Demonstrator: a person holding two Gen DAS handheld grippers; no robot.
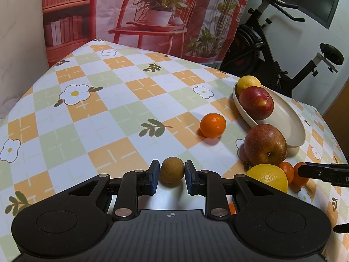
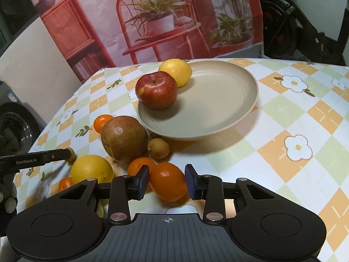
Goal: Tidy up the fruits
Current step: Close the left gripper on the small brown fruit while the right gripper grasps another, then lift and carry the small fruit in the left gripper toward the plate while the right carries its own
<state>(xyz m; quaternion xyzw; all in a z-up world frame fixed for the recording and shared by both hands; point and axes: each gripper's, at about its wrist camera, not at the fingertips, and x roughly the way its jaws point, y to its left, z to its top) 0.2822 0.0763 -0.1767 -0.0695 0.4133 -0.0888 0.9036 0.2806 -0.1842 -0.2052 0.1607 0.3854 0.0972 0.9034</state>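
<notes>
In the left wrist view my left gripper (image 1: 171, 169) is shut on a small brown round fruit (image 1: 171, 175), low over the checked tablecloth. My right gripper (image 2: 167, 175) has both pads against a mandarin (image 2: 168, 182) and is shut on it. A beige plate (image 2: 250, 100) holds a red apple (image 2: 156, 90) and a lemon (image 2: 176, 71). Beside the plate lie a large brownish apple (image 2: 124, 138), another small brown fruit (image 2: 158, 148), a yellow citrus (image 2: 91, 169) and more mandarins (image 2: 139, 166). One mandarin (image 1: 212, 125) sits apart, left of the plate (image 1: 298, 131).
A flowered checked cloth (image 1: 109, 109) covers the table, with bare cloth left of the fruit pile. A printed backdrop (image 1: 152, 11) hangs behind the table. An exercise bike (image 1: 283, 54) stands past the far right corner.
</notes>
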